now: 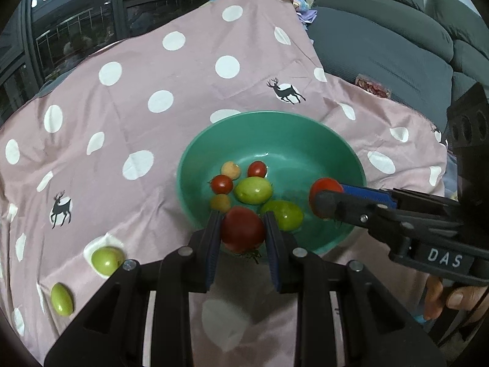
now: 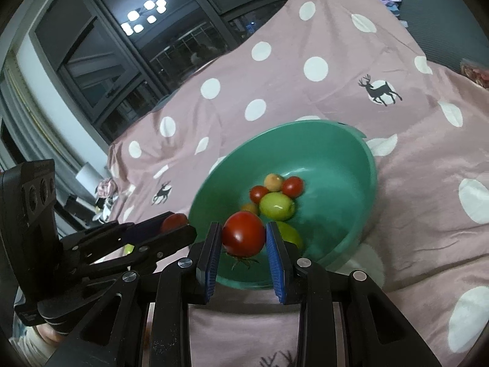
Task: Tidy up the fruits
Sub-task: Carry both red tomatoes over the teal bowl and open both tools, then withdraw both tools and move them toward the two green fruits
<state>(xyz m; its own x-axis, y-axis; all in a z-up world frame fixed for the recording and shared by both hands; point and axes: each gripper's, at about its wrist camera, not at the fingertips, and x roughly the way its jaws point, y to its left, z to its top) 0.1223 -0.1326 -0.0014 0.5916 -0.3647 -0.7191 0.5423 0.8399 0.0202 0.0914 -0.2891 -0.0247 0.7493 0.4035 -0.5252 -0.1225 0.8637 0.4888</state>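
Note:
My left gripper (image 1: pixel 242 216) is shut on a red tomato (image 1: pixel 243 234) held over the near rim of a green bowl (image 1: pixel 275 116). From the right, my right gripper (image 1: pixel 329 196) reaches over the bowl, shut on a second red tomato (image 1: pixel 325 185). In the right wrist view that right gripper (image 2: pixel 243 228) pinches its tomato (image 2: pixel 243 235) above the bowl (image 2: pixel 305 125), and the left gripper (image 2: pixel 175 224) holds its tomato (image 2: pixel 173 220) at the bowl's left edge. Several small fruits lie in the bowl: red tomatoes (image 1: pixel 222 183), green fruits (image 1: pixel 253 190) and orange ones (image 1: pixel 230 169).
A pink polka-dot cloth with deer prints (image 1: pixel 137 91) covers the surface. Two green fruits (image 1: pixel 105 260) (image 1: pixel 62 299) lie loose on it, left of the bowl. A grey sofa (image 1: pixel 382 46) stands behind, and a dark window (image 2: pixel 122 61) is at the far left.

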